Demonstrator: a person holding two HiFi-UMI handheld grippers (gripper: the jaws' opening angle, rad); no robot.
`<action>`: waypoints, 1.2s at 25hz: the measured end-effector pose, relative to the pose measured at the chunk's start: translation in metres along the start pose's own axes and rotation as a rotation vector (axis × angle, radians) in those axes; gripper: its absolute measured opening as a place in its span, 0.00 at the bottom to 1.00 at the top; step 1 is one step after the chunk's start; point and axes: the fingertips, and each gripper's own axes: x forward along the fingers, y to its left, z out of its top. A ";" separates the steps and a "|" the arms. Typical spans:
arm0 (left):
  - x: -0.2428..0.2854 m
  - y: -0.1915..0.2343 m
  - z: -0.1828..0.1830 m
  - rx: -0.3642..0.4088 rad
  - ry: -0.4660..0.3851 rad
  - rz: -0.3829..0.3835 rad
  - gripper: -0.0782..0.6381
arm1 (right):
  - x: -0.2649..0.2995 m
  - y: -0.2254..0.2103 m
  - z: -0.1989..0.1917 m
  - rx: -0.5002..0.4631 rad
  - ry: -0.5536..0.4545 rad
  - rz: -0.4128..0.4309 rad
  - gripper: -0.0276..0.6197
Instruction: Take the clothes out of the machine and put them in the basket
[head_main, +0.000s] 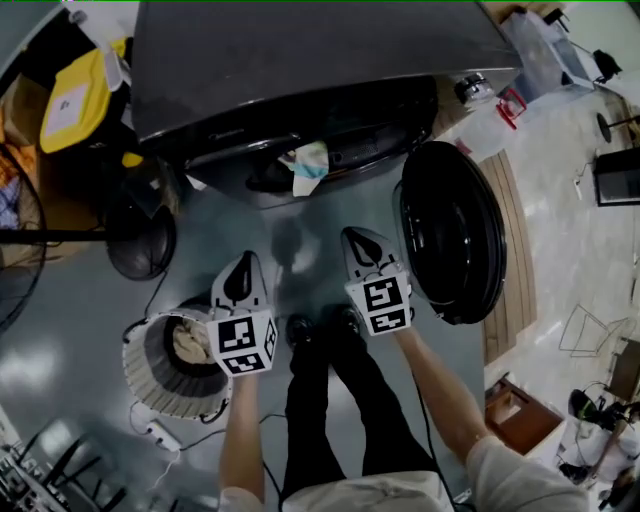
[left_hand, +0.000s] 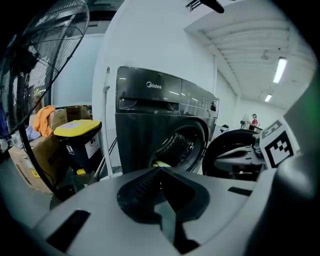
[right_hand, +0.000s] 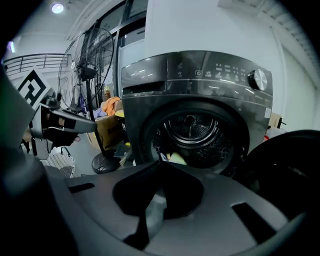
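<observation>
The dark grey washing machine (head_main: 300, 60) stands with its round door (head_main: 450, 235) swung open to the right. A pale cloth (head_main: 308, 165) hangs out of the drum mouth, and in the right gripper view clothes (right_hand: 175, 159) lie low in the drum. The white basket (head_main: 165, 385) sits on the floor at lower left with a beige cloth (head_main: 190, 340) in it. My left gripper (head_main: 247, 260) is above the basket's right rim, my right gripper (head_main: 355, 238) beside the door. Both point at the drum, short of it. Both are shut, with nothing between the jaws (left_hand: 160, 169) (right_hand: 161, 162).
A floor fan (head_main: 140, 240) stands left of the machine, with a yellow-lidded bin (left_hand: 77, 137) and cardboard boxes (left_hand: 35, 160) behind it. A cable and power strip (head_main: 160, 435) lie by the basket. The person's legs and shoes (head_main: 320, 330) are between the grippers.
</observation>
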 end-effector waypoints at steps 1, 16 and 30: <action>0.006 0.002 -0.007 0.001 -0.002 0.000 0.13 | 0.008 0.000 -0.008 -0.001 0.002 0.001 0.08; 0.121 0.032 -0.100 0.015 -0.049 0.013 0.13 | 0.178 -0.015 -0.095 0.029 -0.037 0.034 0.08; 0.158 0.059 -0.132 0.009 -0.084 0.038 0.13 | 0.314 -0.042 -0.085 0.107 -0.081 -0.009 0.64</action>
